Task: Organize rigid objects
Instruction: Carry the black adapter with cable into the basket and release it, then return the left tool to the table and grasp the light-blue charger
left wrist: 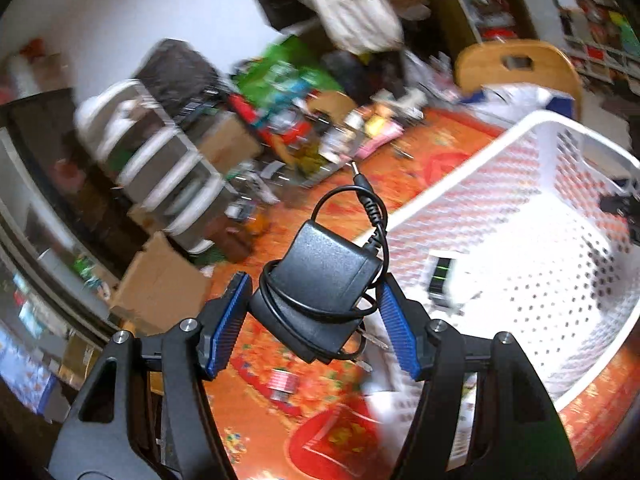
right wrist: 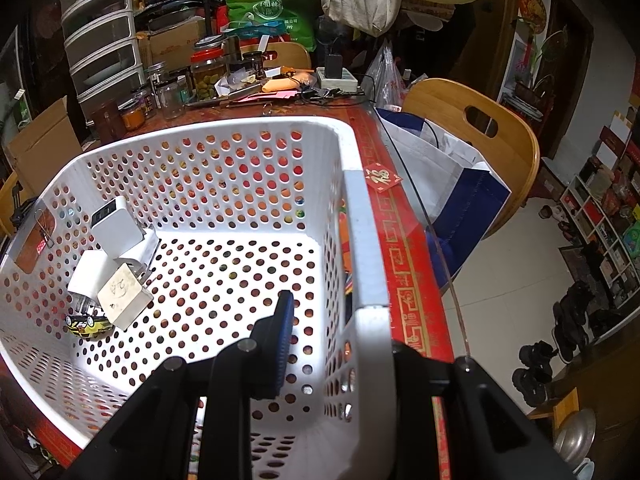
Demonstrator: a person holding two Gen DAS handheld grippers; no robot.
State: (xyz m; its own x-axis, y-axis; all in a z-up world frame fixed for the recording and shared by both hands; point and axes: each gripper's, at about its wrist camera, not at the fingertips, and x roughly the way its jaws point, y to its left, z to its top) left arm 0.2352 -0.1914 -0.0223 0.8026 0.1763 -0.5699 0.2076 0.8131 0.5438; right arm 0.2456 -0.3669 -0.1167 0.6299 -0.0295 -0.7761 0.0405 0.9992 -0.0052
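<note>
Gripping a matte black boxy power adapter point(left wrist: 320, 276) wrapped in its thin cord with our left gripper point(left wrist: 316, 312), we clamp the white perforated plastic basket's point(right wrist: 362, 240) rim in our right gripper point(right wrist: 340, 344).

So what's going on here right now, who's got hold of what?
A person is sorting small gadgets into a white perforated basket on a red-patterned table. The left tongs hold a black power adapter with its cord wound around it, in the air beside the basket, not yet inside. The right tongs are clamped on the basket's near wall. A few white chargers and a small yellow toy car already lie in one corner.
</note>
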